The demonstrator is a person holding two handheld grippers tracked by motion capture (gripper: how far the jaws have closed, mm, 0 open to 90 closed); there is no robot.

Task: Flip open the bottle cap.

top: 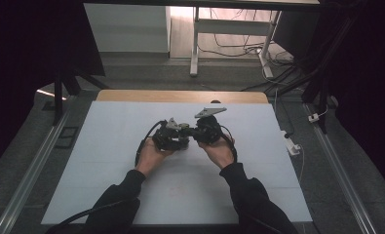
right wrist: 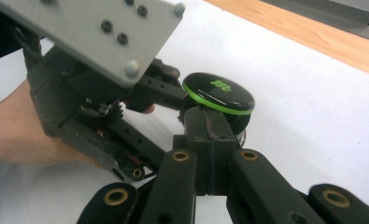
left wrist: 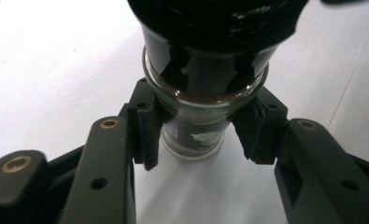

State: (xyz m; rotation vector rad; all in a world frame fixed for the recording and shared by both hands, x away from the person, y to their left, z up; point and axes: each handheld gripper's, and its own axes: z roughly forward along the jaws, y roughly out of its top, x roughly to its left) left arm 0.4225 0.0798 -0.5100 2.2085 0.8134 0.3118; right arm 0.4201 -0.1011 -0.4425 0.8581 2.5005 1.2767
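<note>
A small glass jar (left wrist: 196,126) with dark contents and a pale label is clamped between my left gripper's (left wrist: 198,130) pads, just under its neck. It carries a black lid (right wrist: 218,92) with a green rim and green logo. My right gripper (right wrist: 210,133) has its jaws pressed together, tips against the lid's side below the rim; whether they pinch anything is hidden. In the high view both grippers meet over the table's middle, left gripper (top: 179,133) facing right gripper (top: 197,132), with the jar (top: 186,129) between them.
A white mat (top: 131,195) covers the table, with a wooden strip (top: 180,96) along its far edge. A grey plate (top: 210,112) sits on the right gripper. Cables trail from both hands. Desk legs and loose wires stand on the floor beyond.
</note>
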